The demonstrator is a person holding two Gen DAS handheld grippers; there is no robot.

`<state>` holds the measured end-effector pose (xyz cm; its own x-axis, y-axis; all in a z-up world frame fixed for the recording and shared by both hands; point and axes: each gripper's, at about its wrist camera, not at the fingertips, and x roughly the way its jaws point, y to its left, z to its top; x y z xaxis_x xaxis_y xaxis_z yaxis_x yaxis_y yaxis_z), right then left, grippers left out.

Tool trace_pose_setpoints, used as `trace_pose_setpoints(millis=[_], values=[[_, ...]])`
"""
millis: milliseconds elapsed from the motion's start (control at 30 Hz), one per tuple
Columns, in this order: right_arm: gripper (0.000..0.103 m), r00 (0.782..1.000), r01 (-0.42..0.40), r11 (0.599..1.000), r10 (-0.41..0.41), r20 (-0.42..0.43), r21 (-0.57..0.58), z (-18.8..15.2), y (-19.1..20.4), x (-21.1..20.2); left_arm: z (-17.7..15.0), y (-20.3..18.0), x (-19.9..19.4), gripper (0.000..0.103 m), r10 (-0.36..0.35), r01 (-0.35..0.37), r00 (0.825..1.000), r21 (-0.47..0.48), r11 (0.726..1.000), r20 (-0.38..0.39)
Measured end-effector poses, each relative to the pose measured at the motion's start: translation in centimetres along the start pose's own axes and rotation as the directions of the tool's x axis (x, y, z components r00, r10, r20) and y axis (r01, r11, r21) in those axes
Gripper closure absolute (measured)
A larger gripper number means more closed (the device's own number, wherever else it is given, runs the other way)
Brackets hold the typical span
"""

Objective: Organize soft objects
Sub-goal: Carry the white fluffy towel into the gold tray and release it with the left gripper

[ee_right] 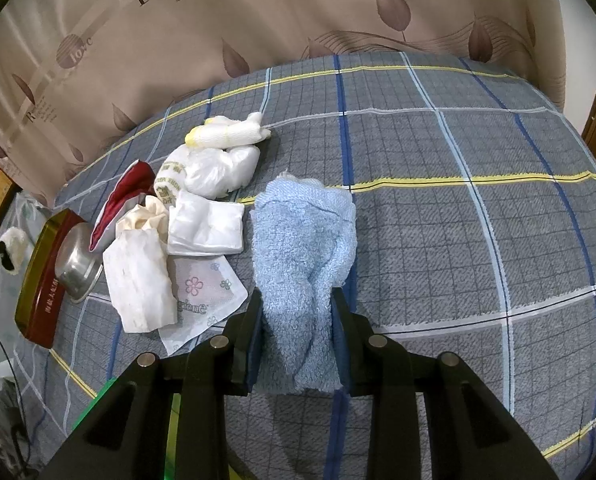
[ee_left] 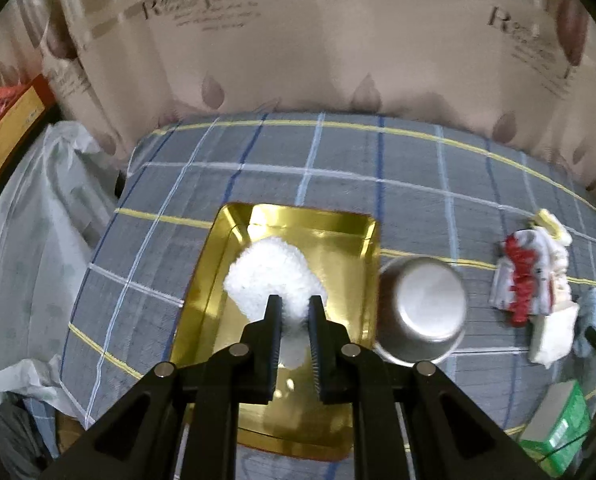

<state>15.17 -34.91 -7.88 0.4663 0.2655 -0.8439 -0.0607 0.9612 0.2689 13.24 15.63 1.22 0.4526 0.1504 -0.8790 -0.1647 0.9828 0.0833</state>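
Observation:
My left gripper (ee_left: 294,304) is shut on a fluffy white cloth (ee_left: 272,272) and holds it over the gold tray (ee_left: 349,240) on the checked bed cover. My right gripper (ee_right: 296,300) is shut on a light blue towel (ee_right: 305,240), which lies out ahead on the cover. Left of the towel lies a pile of soft items (ee_right: 170,240): white cloths, plastic packets, a red and white bag and a white roll with a yellow end (ee_right: 226,134). The pile also shows in the left wrist view (ee_left: 531,280).
A steel bowl (ee_left: 421,312) stands against the tray's right side, also seen in the right wrist view (ee_right: 78,264). A green box (ee_left: 557,428) sits at the bed's near right edge. A curtain hangs behind the bed. Plastic-covered things lie left of the bed.

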Motion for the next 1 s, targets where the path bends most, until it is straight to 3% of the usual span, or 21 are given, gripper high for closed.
trace_pose_setpoints(millis=[300, 667, 900, 1000], values=[[0.074, 1.0, 0.014, 1.0, -0.014, 0.014, -0.002, 0.1, 0.4, -0.6, -1.1, 2.5, 4.2, 0.09, 0.012, -0.013, 0.999, -0.025, 1.0, -0.046], [0.074, 0.999, 0.037, 0.999, -0.036, 0.039, -0.021, 0.4, 1.6, -1.8, -2.2, 2.8, 6.9, 0.089, 0.015, -0.016, 0.996, -0.012, 1.0, -0.09], [0.074, 0.997, 0.06, 0.997, -0.058, 0.051, -0.046, 0.6, 2.7, -2.7, -2.6, 3.3, 7.7, 0.084, -0.004, 0.001, 0.994, -0.029, 1.0, -0.107], [0.074, 0.996, 0.073, 0.996, -0.07, 0.052, -0.057, 0.6, 3.2, -3.0, -2.7, 3.3, 7.6, 0.075, 0.02, -0.022, 0.995, -0.017, 1.0, -0.1]])
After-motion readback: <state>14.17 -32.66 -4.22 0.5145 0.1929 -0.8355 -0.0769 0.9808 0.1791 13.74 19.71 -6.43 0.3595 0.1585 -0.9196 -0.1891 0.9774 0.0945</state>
